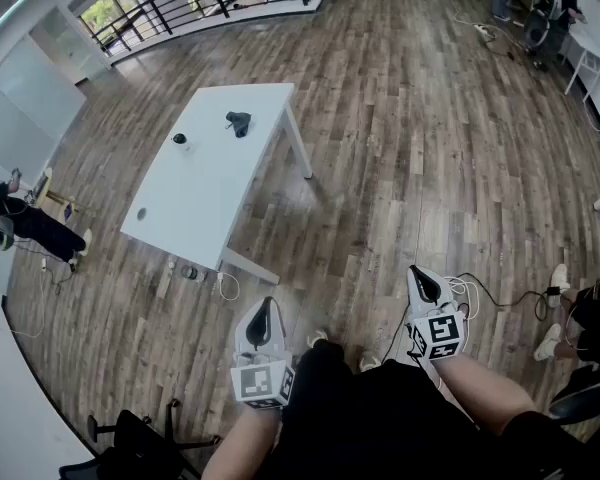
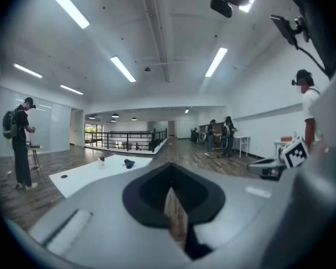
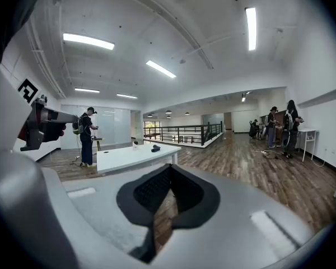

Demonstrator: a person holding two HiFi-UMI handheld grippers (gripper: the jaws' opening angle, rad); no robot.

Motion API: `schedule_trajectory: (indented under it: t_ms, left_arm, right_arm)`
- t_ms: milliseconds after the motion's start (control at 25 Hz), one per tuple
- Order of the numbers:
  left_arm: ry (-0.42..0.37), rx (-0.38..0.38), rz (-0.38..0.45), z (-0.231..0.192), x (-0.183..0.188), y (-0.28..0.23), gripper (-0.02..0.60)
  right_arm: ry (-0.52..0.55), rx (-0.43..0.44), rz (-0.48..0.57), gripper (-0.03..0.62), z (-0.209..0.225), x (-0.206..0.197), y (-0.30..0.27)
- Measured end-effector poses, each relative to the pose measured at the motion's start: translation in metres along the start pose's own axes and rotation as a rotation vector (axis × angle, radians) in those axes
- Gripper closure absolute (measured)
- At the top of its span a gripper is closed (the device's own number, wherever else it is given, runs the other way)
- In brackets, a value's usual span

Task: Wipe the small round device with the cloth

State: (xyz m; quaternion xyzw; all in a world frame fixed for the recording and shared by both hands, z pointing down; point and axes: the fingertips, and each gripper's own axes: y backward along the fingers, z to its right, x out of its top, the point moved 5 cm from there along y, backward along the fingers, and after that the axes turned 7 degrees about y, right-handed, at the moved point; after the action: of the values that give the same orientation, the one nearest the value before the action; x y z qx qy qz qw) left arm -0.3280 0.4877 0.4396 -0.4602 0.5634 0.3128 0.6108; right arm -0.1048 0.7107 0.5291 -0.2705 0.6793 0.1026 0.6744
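Floor: brown wood-plank floor (image 1: 410, 138) running across the whole open room; the person stands on it, well apart from the work surface.
Table: white rectangular table (image 1: 215, 183) on slim white legs, ahead and to the left in the head view. It carries both of the task's things near its far end.
Bystander: a person in dark clothes with a backpack (image 2: 21, 142) stands beyond the table's left side and takes no part.
Left gripper: grey two-jaw left gripper (image 1: 267, 306), held low in front of the body and pointing roughly toward the table. In the left gripper view its black pads meet at the tips with nothing between them, so it is clenched and empty.
Right gripper: grey two-jaw right gripper (image 1: 419, 273), level with the other and apart from it. Its pads are likewise pressed together on nothing.
Cloth: dark crumpled cloth (image 1: 239, 123) lying in a heap on the tabletop near the far right edge, untouched.
Device: small round device (image 1: 180, 139), pale with a dark top, standing upright on the table to the left of the cloth, near it but not touching.
Progress: nothing is done yet, judging from the layout. Neither tool has reached the table, and the cloth has not been picked up.
Remaining: approach the table, open one pair of jaws and take the cloth, steady the device if needed, then wipe it.
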Motion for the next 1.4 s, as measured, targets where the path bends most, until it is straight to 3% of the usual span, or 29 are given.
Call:
schedule_trajectory:
  t_ms: [320,520,800,1040,1400]
  left_arm:
    - [-0.041,-0.043,0.05,-0.02,0.022,-0.055,0.575]
    - [0.013,-0.098,0.02,-0.034,0.021,-0.109,0.575]
    - [-0.036,-0.191,0.031,-0.057,0.044,-0.193,0.575]
    - [-0.015,-0.23,0.051,-0.081,0.067,-0.262,0.575]
    - [-0.006,-0.222,0.112,-0.133,0.11,-0.352,0.575]
  right_arm:
    - [0.022,-0.038,0.015,0.592,0.02,0.015,-0.046]
    - [0.019,-0.097,-0.034,0.592,0.04,0.017,-0.074]
    - [0.036,-0.131,-0.027,0.592,0.054,0.043,-0.141]
    - [0.029,-0.178,-0.045,0.592,0.067,0.066,-0.206]
    - [0.038,-0.172,0.035,0.592,0.067,0.117,-0.301]
